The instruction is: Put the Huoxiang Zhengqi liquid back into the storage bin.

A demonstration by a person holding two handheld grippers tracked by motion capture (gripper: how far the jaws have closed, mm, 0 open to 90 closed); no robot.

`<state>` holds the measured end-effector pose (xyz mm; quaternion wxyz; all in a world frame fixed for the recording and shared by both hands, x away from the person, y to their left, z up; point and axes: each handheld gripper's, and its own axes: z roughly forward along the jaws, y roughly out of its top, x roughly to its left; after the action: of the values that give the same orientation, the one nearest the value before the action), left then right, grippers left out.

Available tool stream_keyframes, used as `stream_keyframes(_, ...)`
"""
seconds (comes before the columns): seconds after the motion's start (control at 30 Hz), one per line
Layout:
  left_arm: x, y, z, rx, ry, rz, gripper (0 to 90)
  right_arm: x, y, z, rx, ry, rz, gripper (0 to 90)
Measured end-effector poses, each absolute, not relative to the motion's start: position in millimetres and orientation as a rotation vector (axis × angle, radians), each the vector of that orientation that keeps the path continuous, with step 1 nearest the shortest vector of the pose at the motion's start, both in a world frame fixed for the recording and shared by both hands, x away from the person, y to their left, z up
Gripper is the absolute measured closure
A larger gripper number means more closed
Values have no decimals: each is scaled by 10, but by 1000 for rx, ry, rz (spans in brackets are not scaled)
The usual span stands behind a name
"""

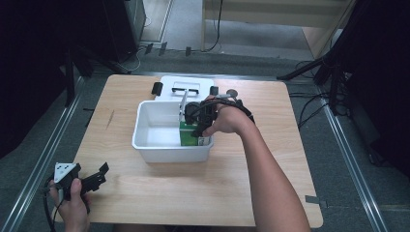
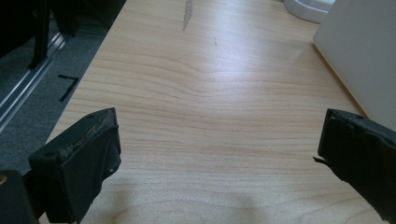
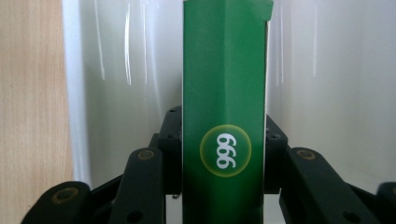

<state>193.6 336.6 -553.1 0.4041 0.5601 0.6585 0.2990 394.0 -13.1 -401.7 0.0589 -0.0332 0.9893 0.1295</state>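
Lowering the green carton into the white bin

Our right gripper [image 3: 224, 186] clamps the green carton [image 3: 224, 93] between its jaws, upright to clear the white bin [image 1: 145, 145] walls; left gripper [image 2: 215, 154] jaws gape empty above the tabletop [image 2: 210, 93].

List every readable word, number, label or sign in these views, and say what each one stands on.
"999": white digits in a yellow-ringed green circle on the green box clamped in the right gripper, over the white bin.
Nothing else readable; in the high view the box's print is too small.

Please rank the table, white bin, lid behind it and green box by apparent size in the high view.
1. table
2. white bin
3. lid, partly hidden by the bin
4. green box, partly hidden by the right gripper
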Motion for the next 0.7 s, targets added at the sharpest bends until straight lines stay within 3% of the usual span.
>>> stream_keyframes(0.33,1935,3368,-5530,1415,1664,752,0,3963,-144,-4059,-35,3016,393,610)
stream_keyframes(0.7,1936,3370,-5531,1414,1664,751,0,3974,-203,-3973,111,3012,416,390)
